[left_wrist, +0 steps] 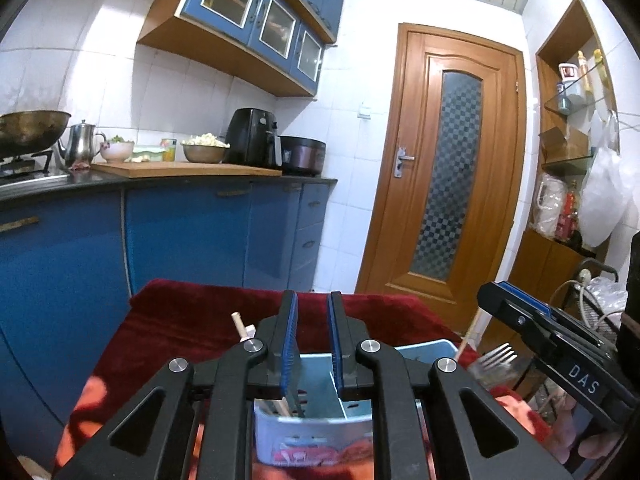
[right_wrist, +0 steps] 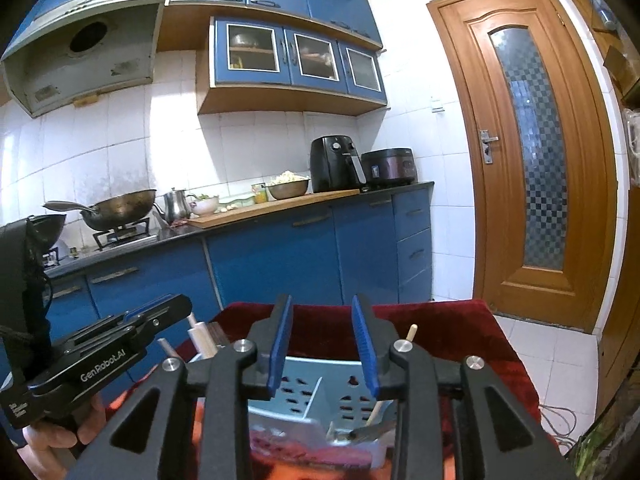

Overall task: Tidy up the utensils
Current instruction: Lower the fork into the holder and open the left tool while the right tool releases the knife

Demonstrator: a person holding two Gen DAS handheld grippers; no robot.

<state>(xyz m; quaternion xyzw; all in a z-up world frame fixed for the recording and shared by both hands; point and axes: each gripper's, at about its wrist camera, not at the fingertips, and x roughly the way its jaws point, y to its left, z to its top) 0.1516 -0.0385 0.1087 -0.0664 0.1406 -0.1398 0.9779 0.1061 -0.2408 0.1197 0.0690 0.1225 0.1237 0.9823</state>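
A light blue utensil holder point(left_wrist: 316, 434) with a divider stands on a red cloth point(left_wrist: 192, 312), right under both grippers. Wooden chopsticks point(left_wrist: 239, 326) stand in its left compartment. A chopstick point(left_wrist: 468, 336) and a metal fork point(left_wrist: 498, 356) stick up at its right side. My left gripper point(left_wrist: 313, 300) is open and empty above the holder. My right gripper point(right_wrist: 323, 304) is open and empty above the same holder point(right_wrist: 316, 396), where a chopstick point(right_wrist: 410, 332) and a dark utensil point(right_wrist: 368, 434) lean in the right compartment. Each gripper shows in the other's view.
A dark counter point(right_wrist: 280, 216) on blue cabinets runs behind, with a wok point(right_wrist: 116, 208), kettle point(right_wrist: 178, 204), cutting board, bowls, air fryer point(right_wrist: 334, 164) and rice cooker. A wooden door point(right_wrist: 532, 152) stands at right. Shelves point(left_wrist: 568, 128) with bottles and bags hang far right.
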